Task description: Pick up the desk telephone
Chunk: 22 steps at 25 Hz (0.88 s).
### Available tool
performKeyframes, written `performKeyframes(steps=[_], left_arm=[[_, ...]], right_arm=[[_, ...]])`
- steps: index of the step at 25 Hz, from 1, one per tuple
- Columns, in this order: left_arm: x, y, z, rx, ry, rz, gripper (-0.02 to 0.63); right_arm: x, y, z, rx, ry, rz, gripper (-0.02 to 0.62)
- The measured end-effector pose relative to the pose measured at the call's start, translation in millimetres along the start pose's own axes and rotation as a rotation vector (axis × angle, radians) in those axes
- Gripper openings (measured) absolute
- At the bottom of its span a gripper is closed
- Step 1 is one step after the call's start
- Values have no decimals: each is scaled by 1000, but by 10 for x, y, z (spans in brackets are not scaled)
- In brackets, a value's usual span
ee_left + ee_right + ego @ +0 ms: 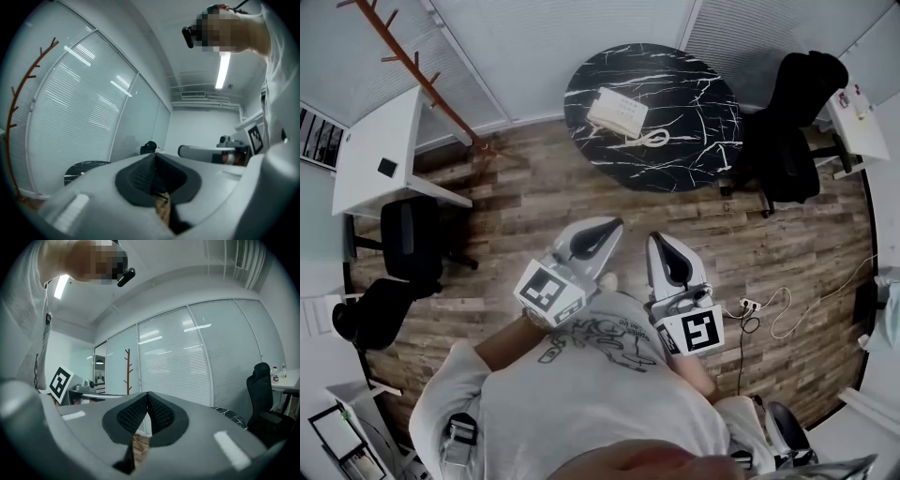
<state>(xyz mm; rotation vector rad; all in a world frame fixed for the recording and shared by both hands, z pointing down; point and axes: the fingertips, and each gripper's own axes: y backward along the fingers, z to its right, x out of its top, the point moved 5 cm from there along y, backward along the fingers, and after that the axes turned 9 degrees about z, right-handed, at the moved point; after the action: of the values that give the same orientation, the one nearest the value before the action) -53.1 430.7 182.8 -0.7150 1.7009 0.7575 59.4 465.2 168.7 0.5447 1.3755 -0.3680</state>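
The white desk telephone (617, 113) lay untouched on the far round black marble surface (698, 141), well apart from the left gripper (602, 228) and right gripper (660, 242), fingers closed on nothing, the whole pickup left to do.

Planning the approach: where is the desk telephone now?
In the head view, the desk telephone sits on the left half of the round black table.
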Motion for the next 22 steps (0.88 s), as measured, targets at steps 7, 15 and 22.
performKeyframes(steps=[7,15,22], left_arm=[[-38,-155,-180,7,8,3,0],[-86,-467,-632,-6,21,0,0],[-56,-799,-1343,-18,26,-5,0]], right_arm=[[-76,-179,136,6,-3,-10,5],[-205,-646,403,1,9,-26,5],[-366,-1358,695,-7,14,-42,5]])
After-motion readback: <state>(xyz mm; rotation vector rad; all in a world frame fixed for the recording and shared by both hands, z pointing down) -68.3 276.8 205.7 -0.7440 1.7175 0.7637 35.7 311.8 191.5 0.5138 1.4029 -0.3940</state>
